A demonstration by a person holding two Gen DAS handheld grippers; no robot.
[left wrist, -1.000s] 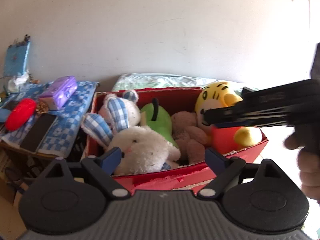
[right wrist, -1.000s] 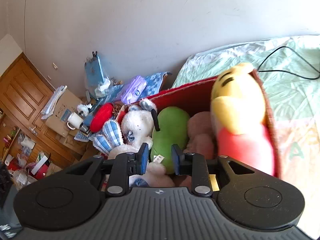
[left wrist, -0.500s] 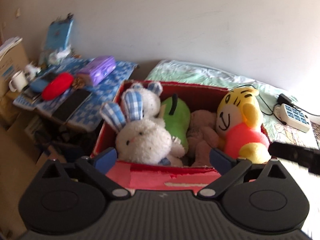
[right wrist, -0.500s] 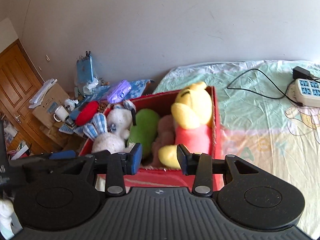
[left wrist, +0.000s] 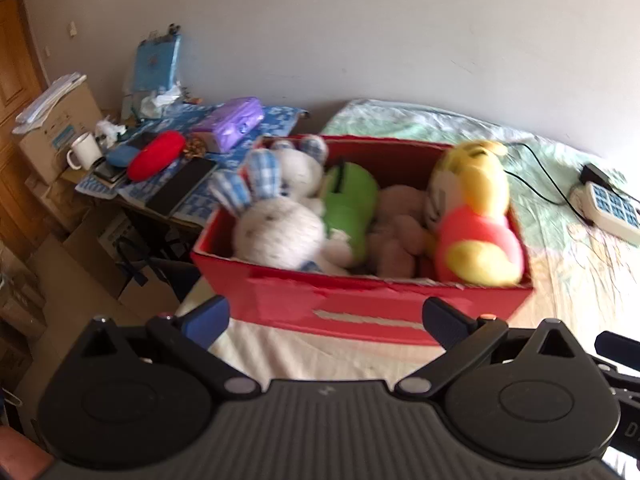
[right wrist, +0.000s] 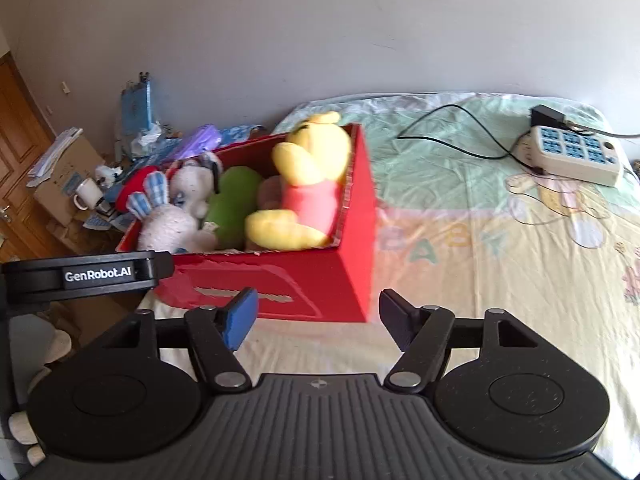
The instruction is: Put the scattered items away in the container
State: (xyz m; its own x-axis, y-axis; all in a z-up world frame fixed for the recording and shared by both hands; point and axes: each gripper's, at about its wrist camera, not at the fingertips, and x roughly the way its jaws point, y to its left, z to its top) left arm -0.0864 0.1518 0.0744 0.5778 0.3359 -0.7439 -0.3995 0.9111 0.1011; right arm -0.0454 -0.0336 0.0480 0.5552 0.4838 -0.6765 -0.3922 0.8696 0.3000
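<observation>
Standing on the bed point(right wrist: 480, 264), the red box point(left wrist: 360, 312) held every plush in view: a white rabbit with blue checked ears point(left wrist: 276, 228) at its left end, a second white plush point(left wrist: 298, 168) behind that, a green plush point(left wrist: 348, 208) next along, a brown plush point(left wrist: 394, 232) in the middle, and a yellow tiger in a red top point(left wrist: 476, 216) leaning against the right end wall.

Left tool point(left wrist: 326, 322): jaws spread wide, having just been opening, nothing between them; held short of the box's front wall. One second earlier the same tool sat close over the rabbit, with the box filling its view; now the whole box and a strip of sheet before it were visible.

Right tool point(right wrist: 316, 316): jaws apart, having just been opening from a narrow gap, nothing between them; positioned before the box's near right corner. One second earlier its pads stood nearly together just above the green plush, inside the box.

Also present: a power strip point(right wrist: 572, 156) with a black cable point(right wrist: 448, 128) on the bed, well apart from the box; a cluttered worktop point(left wrist: 188, 184) left of the box carrying a purple pouch point(left wrist: 234, 124), a red case point(left wrist: 156, 156) and a white mug point(left wrist: 84, 152).
</observation>
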